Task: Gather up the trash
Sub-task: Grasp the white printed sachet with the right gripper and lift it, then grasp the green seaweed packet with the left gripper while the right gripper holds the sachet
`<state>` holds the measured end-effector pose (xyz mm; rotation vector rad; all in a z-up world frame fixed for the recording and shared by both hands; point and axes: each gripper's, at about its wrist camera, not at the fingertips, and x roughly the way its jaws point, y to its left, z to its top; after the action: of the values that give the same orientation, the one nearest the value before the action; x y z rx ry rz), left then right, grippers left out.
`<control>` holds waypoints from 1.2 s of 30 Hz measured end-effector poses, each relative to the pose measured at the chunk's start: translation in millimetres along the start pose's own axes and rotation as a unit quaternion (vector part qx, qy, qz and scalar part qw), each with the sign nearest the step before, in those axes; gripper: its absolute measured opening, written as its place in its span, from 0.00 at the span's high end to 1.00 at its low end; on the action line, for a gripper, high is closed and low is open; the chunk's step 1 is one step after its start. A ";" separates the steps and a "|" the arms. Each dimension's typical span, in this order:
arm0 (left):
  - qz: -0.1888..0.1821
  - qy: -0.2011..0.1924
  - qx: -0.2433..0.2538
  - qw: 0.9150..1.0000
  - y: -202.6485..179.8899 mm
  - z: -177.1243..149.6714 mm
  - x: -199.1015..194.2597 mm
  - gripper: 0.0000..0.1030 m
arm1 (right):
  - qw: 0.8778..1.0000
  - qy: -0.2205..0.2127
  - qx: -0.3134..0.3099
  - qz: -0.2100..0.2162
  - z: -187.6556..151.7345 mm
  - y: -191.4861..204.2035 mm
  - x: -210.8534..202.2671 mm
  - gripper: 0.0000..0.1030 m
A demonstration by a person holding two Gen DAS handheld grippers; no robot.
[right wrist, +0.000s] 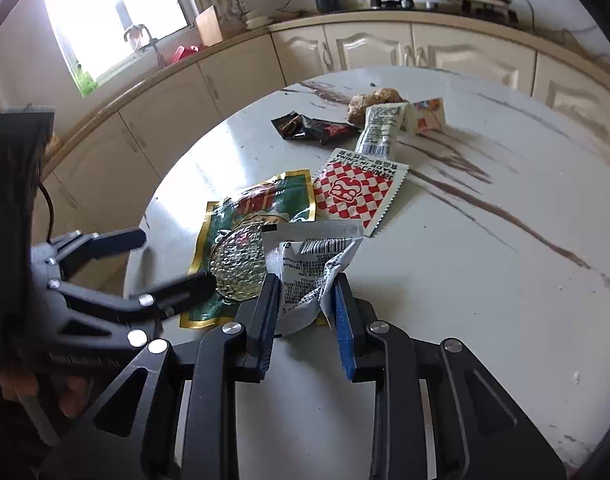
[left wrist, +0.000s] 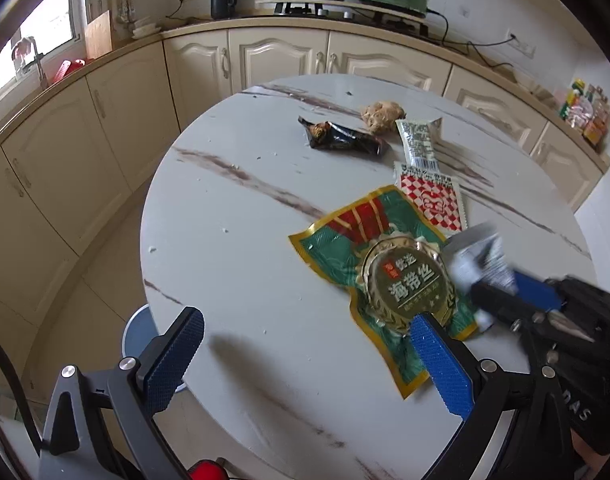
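Blue-padded right gripper [right wrist: 307, 280] pinches a crumpled white wrapper [right wrist: 311, 264], lying partly over the green seaweed packet [left wrist: 385, 276] on the marble table [left wrist: 245, 260]. Left gripper [left wrist: 305, 344] hangs wide apart above that packet, gripping nothing.

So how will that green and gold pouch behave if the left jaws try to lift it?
The green pouch lies flat with wrinkled, curling edges, so it is probably floppy and would sag from one corner. It looks empty, so likely very light. Its glossy foil may slip, and the white wrapper overlapping its edge could drag along.
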<state>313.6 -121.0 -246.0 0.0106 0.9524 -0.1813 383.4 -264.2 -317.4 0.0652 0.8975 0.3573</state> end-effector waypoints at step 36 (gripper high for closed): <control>-0.063 -0.043 0.079 0.994 -42.3 3.7 26.3 0.49 | 0.997 -0.045 0.041 -0.047 -1.8 -30.3 -27.4 0.75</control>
<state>324.8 -166.9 -262.2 0.0874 0.8511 -0.3712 374.8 -301.9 -304.0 0.1123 0.8234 0.2281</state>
